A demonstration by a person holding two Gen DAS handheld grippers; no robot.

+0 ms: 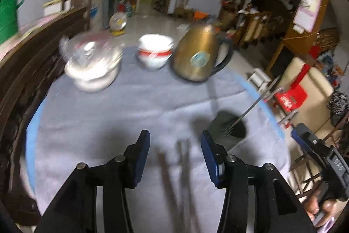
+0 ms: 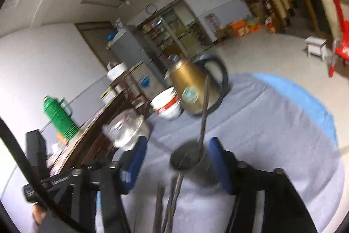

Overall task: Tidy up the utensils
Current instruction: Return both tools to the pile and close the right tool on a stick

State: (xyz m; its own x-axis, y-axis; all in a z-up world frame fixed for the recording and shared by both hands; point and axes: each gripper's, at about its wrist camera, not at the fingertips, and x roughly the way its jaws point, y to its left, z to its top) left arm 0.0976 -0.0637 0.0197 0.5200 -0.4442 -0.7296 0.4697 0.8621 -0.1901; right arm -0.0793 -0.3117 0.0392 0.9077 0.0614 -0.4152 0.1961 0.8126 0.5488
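A dark cylindrical utensil holder (image 1: 229,130) stands on the grey tablecloth (image 1: 130,106) with a metal fork (image 1: 246,111) leaning in it, tines down. Several dark chopsticks (image 1: 174,178) lie on the cloth between my left gripper's fingers. My left gripper (image 1: 175,158) is open above them. In the right wrist view the holder (image 2: 192,163) sits between the fingers of my right gripper (image 2: 178,165), which is open, with the fork (image 2: 205,110) sticking up and the chopsticks (image 2: 168,206) lying just in front. The right gripper also shows in the left wrist view (image 1: 316,158).
A gold kettle (image 1: 200,54), stacked white bowls with a red band (image 1: 154,51) and a glass-lidded white pot (image 1: 93,67) stand at the table's far side. A dark wooden cabinet (image 1: 32,71) runs along the left. A red stool (image 1: 290,97) stands right of the table.
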